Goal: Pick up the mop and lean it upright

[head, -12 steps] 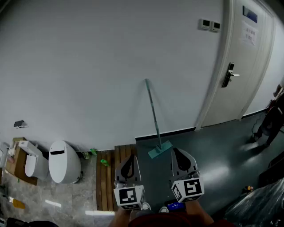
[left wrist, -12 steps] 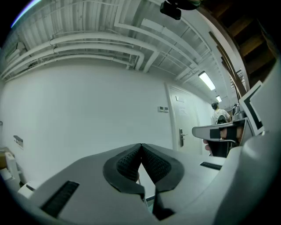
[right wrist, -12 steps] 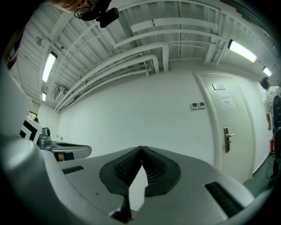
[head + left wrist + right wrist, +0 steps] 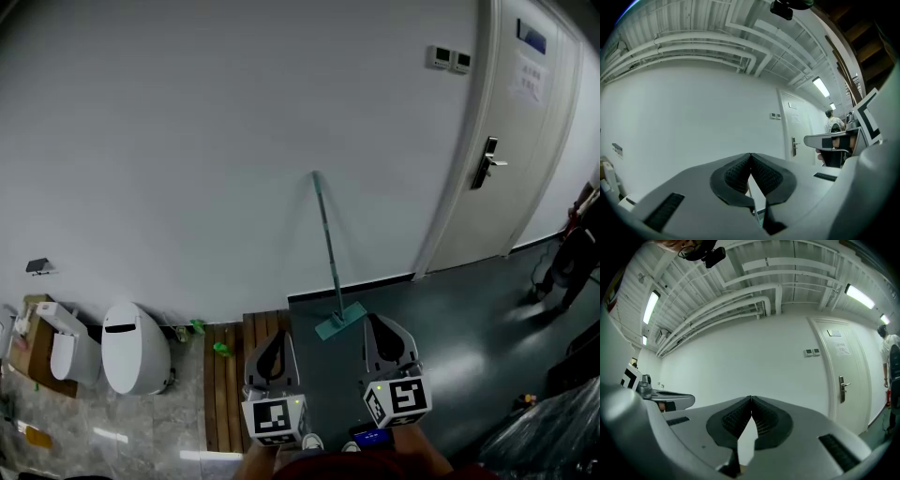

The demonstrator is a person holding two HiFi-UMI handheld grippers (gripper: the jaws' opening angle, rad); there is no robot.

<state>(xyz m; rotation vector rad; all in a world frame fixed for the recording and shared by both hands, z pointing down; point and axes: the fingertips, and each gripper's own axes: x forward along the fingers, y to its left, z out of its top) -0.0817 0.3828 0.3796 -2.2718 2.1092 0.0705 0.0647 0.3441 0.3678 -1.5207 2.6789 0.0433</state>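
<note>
Well, my left gripper (image 4: 277,337) is pressed closed on nothing, and so is my right gripper (image 4: 375,325). Both point flat at the white wall (image 4: 187,141). The long mop with the flat teal head (image 4: 327,246) stands ahead between them, nearer my right one. Its stick goes up and leans on the wall, so I think the job is done.
</note>
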